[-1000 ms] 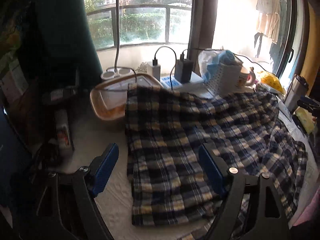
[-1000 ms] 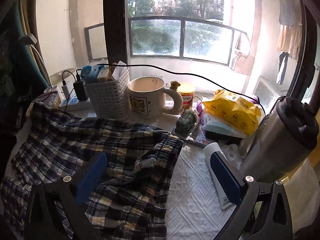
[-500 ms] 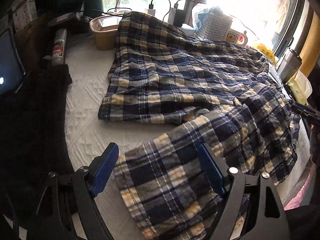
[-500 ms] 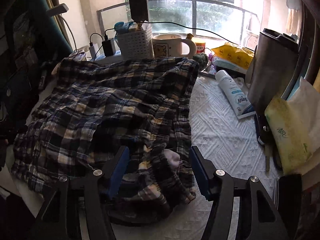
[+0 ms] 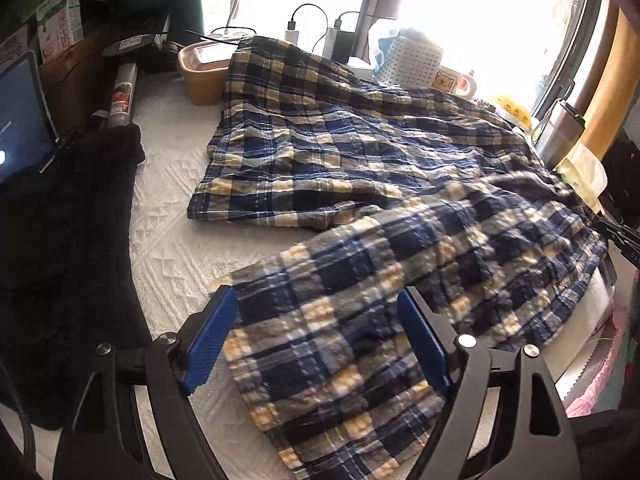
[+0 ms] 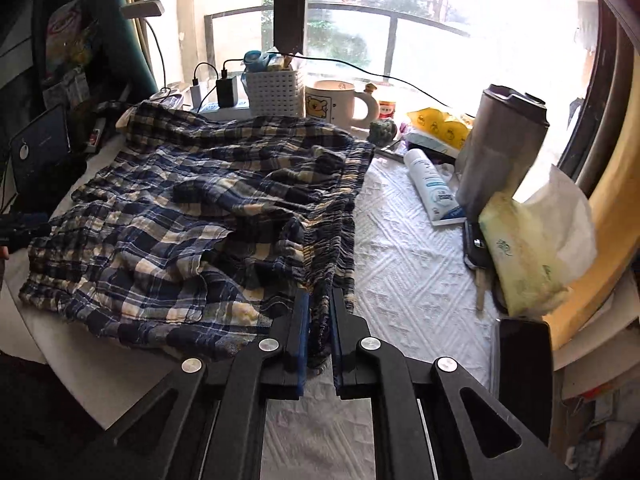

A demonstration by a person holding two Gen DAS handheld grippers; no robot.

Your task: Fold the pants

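Pants (image 5: 360, 152), one pair, between two grippers

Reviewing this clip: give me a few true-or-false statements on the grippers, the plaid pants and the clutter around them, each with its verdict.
1. The right gripper is shut on the pants' waistband. True.
2. The left gripper pinches a pant leg. False: its jaws stand wide open over the leg.
3. The bear mug lies on its side. False: it stands upright.
4. A white tube lies on the white cloth right of the pants. True.
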